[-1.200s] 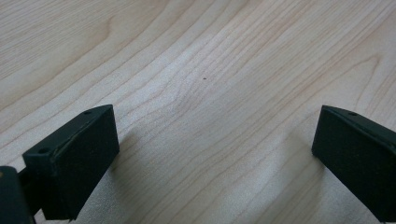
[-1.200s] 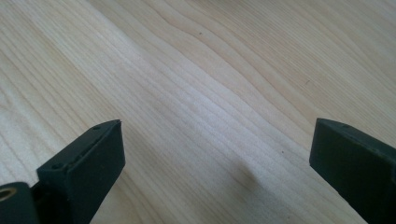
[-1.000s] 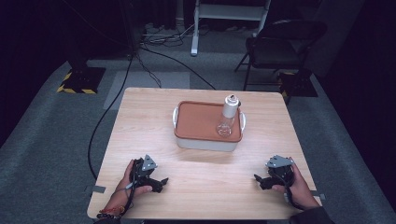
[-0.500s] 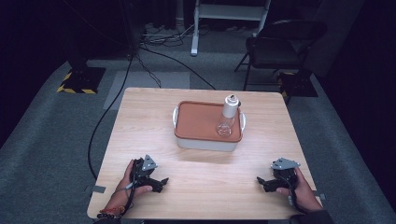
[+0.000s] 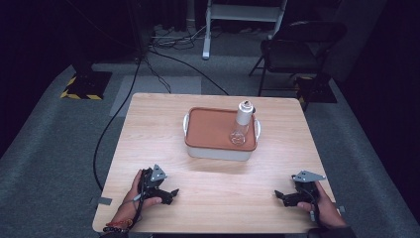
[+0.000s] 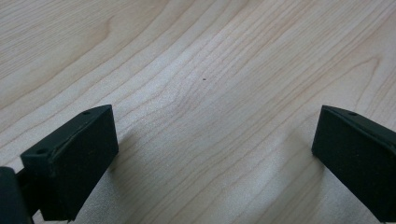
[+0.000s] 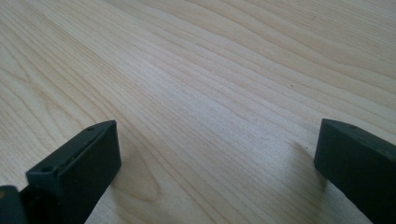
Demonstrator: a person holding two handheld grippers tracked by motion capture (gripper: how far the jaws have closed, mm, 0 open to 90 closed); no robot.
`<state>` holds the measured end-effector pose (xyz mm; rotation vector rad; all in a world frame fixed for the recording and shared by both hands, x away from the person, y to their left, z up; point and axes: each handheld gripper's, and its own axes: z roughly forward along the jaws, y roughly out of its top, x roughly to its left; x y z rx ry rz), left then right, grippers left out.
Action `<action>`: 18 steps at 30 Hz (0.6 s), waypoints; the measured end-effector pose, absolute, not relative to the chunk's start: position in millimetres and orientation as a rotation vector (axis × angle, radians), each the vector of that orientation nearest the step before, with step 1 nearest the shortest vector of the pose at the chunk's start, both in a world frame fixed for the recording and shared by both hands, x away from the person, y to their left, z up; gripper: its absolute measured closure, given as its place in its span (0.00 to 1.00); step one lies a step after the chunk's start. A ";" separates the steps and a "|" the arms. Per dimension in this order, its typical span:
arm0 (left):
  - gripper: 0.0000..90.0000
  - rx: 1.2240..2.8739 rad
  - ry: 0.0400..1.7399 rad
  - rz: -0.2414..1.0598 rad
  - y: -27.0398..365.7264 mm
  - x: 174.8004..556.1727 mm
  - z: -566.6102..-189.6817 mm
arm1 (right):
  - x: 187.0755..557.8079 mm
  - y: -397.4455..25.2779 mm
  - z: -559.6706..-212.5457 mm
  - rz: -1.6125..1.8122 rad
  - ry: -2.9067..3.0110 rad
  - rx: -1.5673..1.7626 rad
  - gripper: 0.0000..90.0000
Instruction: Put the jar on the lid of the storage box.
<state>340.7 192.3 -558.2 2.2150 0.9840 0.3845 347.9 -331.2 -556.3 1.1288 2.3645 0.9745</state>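
In the high view, a black cable [image 5: 119, 116] runs down the grey carpeted floor [image 5: 44, 148] at the left of the frame, below a base marked with yellow and black stripes [image 5: 81, 93] at the upper left. The table [image 5: 213, 198] fills the centre: a rectangular top of pale wood with fine, straight grain and a matte surface.

At the lower left of the frame the person's left hand [image 5: 136, 196] holds the left gripper [image 5: 171, 192], a black, angular tool with a grey three-cornered plate on top, resting low on the tabletop. In the left gripper view its two blocky black jaws stand wide apart with bare wood between them; nothing is held.

At the middle of the frame sits a rectangular container [image 5: 220, 148] with rounded corners, pale grey walls, small side handles and a flat, smooth terracotta-coloured lid [image 5: 210, 129]. On the right part of the lid stands a clear glass bottle [image 5: 239, 129], round-bellied with a pale upper part; whether that part is a cap or a label is hard to tell.

At the lower right the right hand [image 5: 324, 210] grips the right gripper [image 5: 280, 197], also on the table. In the right gripper view its jaws are spread wide over empty grained wood.

A dark folding chair [image 5: 297, 49] stands beyond the table at the upper right.
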 end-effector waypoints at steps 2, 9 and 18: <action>0.00 2.215 0.984 0.384 192.3 340.7 -558.2 | 347.7 -331.6 -556.4 0.976 2.365 1.128 0.00; 0.00 2.215 0.985 0.385 192.2 340.5 -558.2 | 347.6 -331.7 -556.4 0.976 2.365 1.127 0.00; 0.00 2.215 0.985 0.385 192.2 340.5 -558.2 | 348.9 -331.9 -556.4 0.979 2.374 1.122 0.00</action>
